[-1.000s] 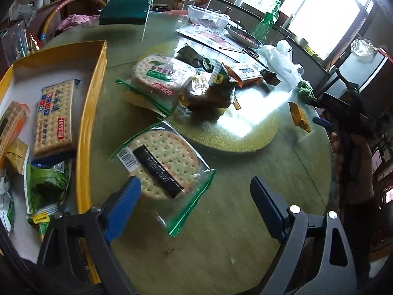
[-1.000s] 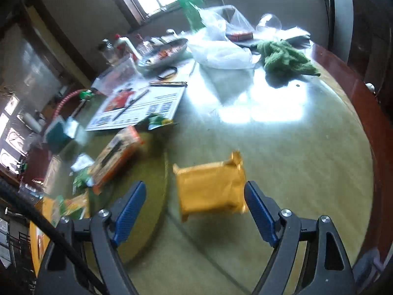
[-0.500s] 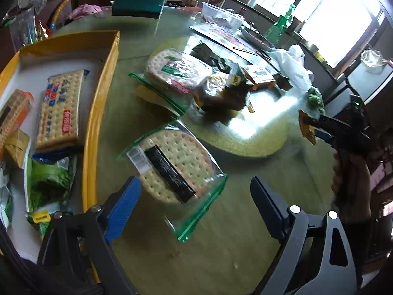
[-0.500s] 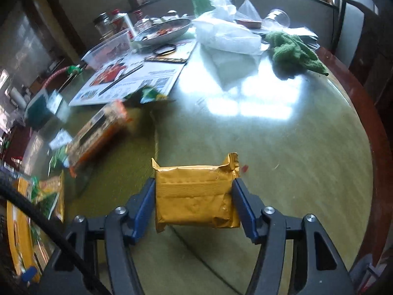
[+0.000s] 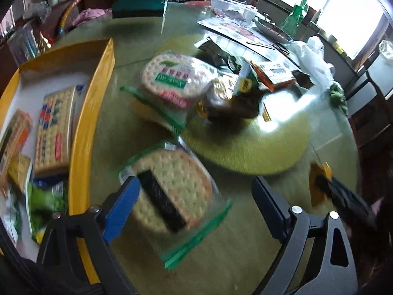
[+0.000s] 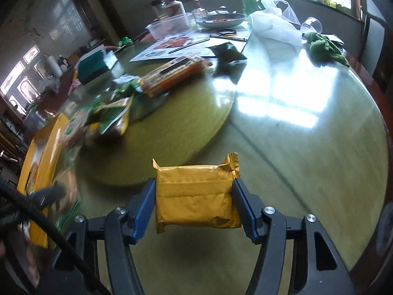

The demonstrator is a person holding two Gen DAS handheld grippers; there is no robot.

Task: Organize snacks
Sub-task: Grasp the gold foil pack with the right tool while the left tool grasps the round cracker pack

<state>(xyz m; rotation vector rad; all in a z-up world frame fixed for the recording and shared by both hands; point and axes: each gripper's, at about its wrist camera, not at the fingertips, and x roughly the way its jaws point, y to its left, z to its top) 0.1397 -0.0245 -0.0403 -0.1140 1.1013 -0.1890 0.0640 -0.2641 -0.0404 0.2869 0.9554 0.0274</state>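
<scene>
My right gripper (image 6: pixel 194 196) is shut on a gold foil snack packet (image 6: pixel 196 196), held between both blue pads just above the green table; the packet (image 5: pixel 319 179) and the black gripper also show at the right of the left wrist view. My left gripper (image 5: pixel 194 206) is open over a round cracker pack in a clear green-edged bag (image 5: pixel 172 189), its fingers on either side without touching it. A yellow tray (image 5: pixel 91 113) at the left holds several cracker and snack packs. A second round cracker pack (image 5: pixel 174 81) lies beyond.
A round green turntable (image 6: pixel 172 132) carries an orange box (image 6: pixel 174 73) and green packets (image 6: pixel 115 113). Papers, a clear tub (image 6: pixel 169 24), a dish, a white plastic bag (image 6: pixel 272 24) and a green cloth (image 6: pixel 324 46) crowd the far side. The table's wooden rim (image 6: pixel 383 196) curves at right.
The right gripper closed on the gold packet and has carried it left toward the tray side. The left gripper has moved in over the nearer round cracker pack.
</scene>
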